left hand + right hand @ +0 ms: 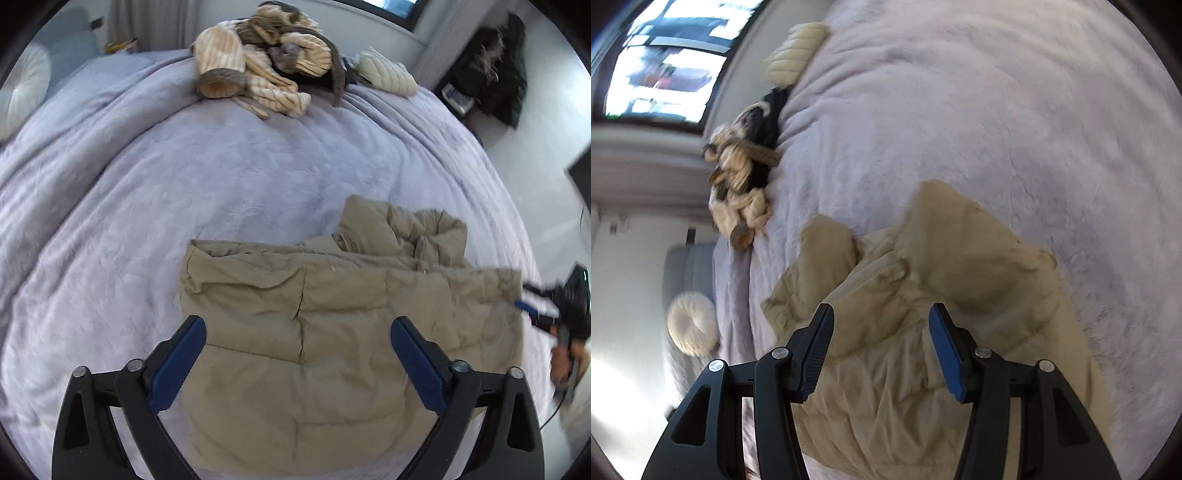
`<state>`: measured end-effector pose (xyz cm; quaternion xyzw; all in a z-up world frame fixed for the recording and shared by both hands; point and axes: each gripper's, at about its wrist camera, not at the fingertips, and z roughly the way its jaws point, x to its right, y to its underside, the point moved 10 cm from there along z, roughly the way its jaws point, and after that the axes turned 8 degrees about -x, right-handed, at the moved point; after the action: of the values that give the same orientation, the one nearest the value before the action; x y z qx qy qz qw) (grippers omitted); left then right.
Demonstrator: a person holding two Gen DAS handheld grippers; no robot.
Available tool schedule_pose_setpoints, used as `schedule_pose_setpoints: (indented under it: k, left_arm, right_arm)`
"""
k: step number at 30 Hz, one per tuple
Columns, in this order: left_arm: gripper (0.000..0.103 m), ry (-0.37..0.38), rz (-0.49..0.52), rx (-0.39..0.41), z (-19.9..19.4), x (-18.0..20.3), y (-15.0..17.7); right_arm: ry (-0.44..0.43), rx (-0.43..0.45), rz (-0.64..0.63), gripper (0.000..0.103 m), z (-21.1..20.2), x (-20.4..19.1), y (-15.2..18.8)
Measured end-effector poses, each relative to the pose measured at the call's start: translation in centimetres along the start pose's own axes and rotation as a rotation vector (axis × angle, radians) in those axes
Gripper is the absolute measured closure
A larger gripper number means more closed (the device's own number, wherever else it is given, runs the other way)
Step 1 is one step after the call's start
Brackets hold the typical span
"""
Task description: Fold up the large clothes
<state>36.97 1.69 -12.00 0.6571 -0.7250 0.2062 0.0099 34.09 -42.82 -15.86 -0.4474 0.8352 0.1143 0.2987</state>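
Note:
A tan padded jacket [332, 325] lies folded on the lilac bedspread [184, 184], its hood bunched at the far right. My left gripper [297, 328] is open and empty just above the jacket's near part. The right gripper [532, 306] shows at the jacket's right edge in this view, blurred. In the right wrist view the same jacket [923, 314] lies below my right gripper [881, 317], which is open and empty over its middle. The sleeve and hood folds lie beyond its fingertips.
A heap of cream and brown striped clothes [266, 62] lies at the bed's far edge, next to a cream pillow [388, 74]. A round white cushion [22, 88] sits at the far left. Dark clothes [495, 74] hang beyond the bed at right.

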Motion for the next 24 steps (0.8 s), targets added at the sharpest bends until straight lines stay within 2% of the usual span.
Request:
schedule_pose_setpoints:
  k: [1, 2, 3, 4, 5, 7, 10, 12, 18, 24]
  left_arm:
    - [0.032, 0.011, -0.012, -0.009, 0.5, -0.2, 0.0]
    - [0.041, -0.001, -0.027, -0.015, 1.4, -0.5, -0.1]
    - [0.045, -0.024, -0.042, -0.012, 2.3, -1.0, -0.3]
    - [0.056, -0.033, -0.046, -0.010, 3.1, -1.3, -0.4]
    - [0.063, -0.039, -0.046, -0.014, 4.0, -1.6, -0.4]
    - [0.063, -0.069, -0.053, -0.026, 6.6, -2.2, -0.6]
    - [0.063, -0.124, -0.059, -0.015, 9.6, -3.1, -1.3]
    - [0.062, -0.140, -0.062, -0.004, 11.3, -3.3, -2.0]
    - [0.062, -0.147, -0.094, 0.036, 14.7, -3.9, -4.4]
    - [0.062, -0.159, -0.133, 0.061, 16.9, -4.7, -5.7]
  right_arm:
    - [0.037, 0.007, -0.049, 0.047, -0.5, -0.3, 0.5]
    - [0.086, 0.010, -0.123, 0.064, -0.8, -0.8, 1.1]
    - [0.119, 0.004, -0.169, 0.083, -0.8, -0.9, 1.5]
    - [0.161, -0.004, -0.221, 0.087, -0.5, -1.0, 2.0]
    - [0.194, -0.003, -0.253, 0.087, -0.3, -0.9, 2.1]
    - [0.283, 0.005, -0.297, 0.087, 0.6, 0.0, 1.6]
    - [0.366, 0.036, -0.294, 0.087, 2.1, 2.1, 0.0]
    - [0.398, 0.062, -0.269, 0.093, 3.2, 3.6, -1.5]
    - [0.407, 0.127, -0.174, 0.094, 5.8, 6.2, -5.0]
    - [0.330, 0.169, -0.095, 0.100, 7.2, 8.3, -6.4]
